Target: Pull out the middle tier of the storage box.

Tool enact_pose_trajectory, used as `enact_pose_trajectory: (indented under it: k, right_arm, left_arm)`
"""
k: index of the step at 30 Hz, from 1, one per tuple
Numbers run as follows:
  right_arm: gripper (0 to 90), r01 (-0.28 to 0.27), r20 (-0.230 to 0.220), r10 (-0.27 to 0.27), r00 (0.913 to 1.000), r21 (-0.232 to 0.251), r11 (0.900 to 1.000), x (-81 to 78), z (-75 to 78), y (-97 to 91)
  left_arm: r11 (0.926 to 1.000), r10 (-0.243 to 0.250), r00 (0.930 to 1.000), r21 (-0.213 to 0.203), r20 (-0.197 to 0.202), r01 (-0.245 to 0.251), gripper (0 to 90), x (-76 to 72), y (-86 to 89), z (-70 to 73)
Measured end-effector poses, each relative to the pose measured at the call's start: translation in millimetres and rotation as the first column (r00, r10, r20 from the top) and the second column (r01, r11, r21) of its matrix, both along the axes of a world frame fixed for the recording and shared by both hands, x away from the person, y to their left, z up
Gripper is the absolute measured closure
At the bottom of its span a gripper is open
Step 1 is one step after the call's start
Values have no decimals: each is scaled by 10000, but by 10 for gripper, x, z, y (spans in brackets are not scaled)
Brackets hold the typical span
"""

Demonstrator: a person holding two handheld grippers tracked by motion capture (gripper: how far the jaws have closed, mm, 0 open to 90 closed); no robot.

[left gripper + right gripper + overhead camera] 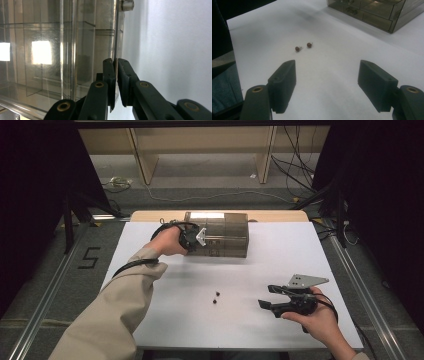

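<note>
A smoky clear plastic drawer box [222,240] stands at the back middle of the white table top [280,265]. At the box's left end, my left gripper [194,238] is shut on the edge of a thin clear panel [115,37] of that box, both pads pressing on it; a small metal knob [127,5] sits farther up the panel. Two small dark red studs [216,298] lie near the table's middle. My right gripper [265,296] rests open at the front right, its jaws [327,85] pointing toward the studs [303,47], nothing between them.
The box [374,12] is at the far right of the right gripper view. A person's beige sleeve [115,310] crosses the table's front left. Beyond the table are a wooden shelf frame [150,155] and loose cables [295,170] on the floor.
</note>
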State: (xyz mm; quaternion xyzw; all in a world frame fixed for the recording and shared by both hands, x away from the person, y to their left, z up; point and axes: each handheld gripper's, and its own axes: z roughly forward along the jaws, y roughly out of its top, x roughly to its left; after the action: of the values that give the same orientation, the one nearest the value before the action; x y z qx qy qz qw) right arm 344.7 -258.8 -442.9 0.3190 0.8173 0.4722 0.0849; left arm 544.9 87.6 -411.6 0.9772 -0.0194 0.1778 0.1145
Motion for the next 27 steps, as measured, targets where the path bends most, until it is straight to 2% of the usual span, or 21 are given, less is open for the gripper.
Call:
enact_pose_trajectory:
  k: [5, 6, 11, 14, 19, 26, 27]
  right_arm:
    - [314, 7, -13, -7, 10000, 11, 10000, 1, -2, 1]
    - [314, -3, -15, 3, 10000, 1, 10000, 1, -2, 1]
    - [314, 3, -20, -3, 10000, 10, 10000, 2, -2, 1]
    - [314, 4, -21, -4, 10000, 6, 10000, 1, -1, 1]
    - [314, 3, 0, -3, 10000, 19, 10000, 3, -2, 0]
    - [314, 6, -20, -6, 10000, -4, 10000, 1, -1, 1]
    - [314, 7, -20, -7, 10000, -10, 10000, 2, -1, 2]
  left_arm:
    - [9999, -131, 9999, 6, -59, 131, 848, -21, 3, -1]
    - [9996, -237, 9997, 157, -45, 238, 848, -20, 3, 8]
    - [9995, -281, 9996, 115, -72, 282, 848, -41, 2, 1]
    - [9989, -377, 9993, 258, -63, 379, 849, -42, 3, 8]
    - [10000, -52, 9999, 48, -156, 52, 847, -62, -2, 8]
    - [9999, -112, 9998, 69, -136, 113, 850, -99, 0, -1]
    - [9995, -221, 9996, 204, -147, 224, 850, -100, 0, 7]
